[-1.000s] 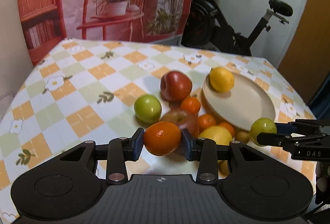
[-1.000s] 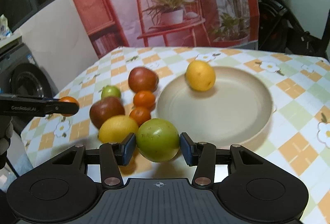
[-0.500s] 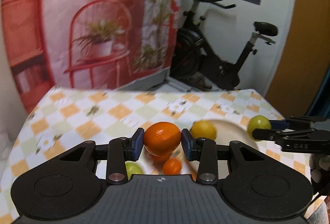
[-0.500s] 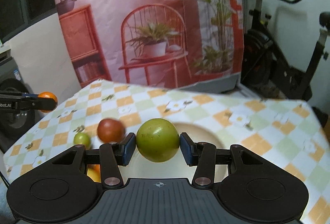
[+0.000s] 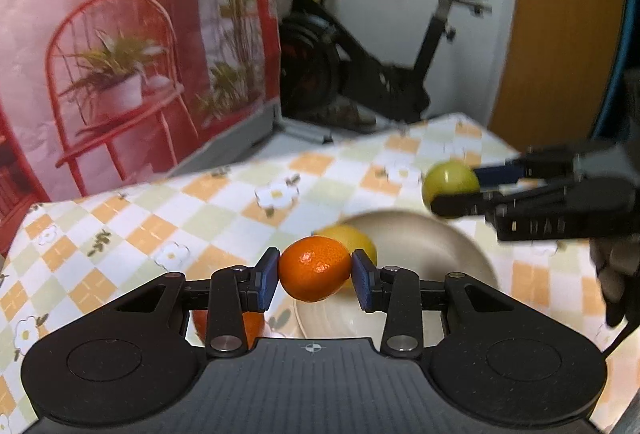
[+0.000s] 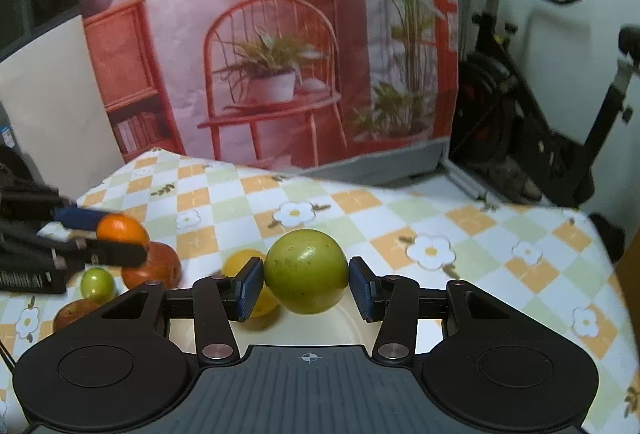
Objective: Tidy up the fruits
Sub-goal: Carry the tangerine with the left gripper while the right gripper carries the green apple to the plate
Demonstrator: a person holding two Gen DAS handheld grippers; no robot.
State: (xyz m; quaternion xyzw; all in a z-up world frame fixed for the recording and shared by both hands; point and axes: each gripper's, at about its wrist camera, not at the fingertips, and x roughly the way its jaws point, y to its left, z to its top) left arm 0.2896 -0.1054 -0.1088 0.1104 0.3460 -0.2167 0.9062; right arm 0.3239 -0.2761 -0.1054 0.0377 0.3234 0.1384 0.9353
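Both tongs have lifted since a second ago; fruit pile now mostly below view. Left tongs [image 5: 315,276] clamp the mandarin [image 5: 314,269] above the beige plate [image 5: 448,254]. Right tongs [image 6: 306,288] clamp the green apple [image 6: 306,271] over the same plate. Lemon [image 5: 360,240] sits in the plate. Beyond, checked tabletop [image 6: 360,206]. Lettering on the left tongs' side too blurred to read.

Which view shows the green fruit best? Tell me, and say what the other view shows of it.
The right wrist view: the green fruit sits large and sharp, clamped in the right gripper. The left wrist view shows it small and blurred at the right edge, partly hidden by one finger.
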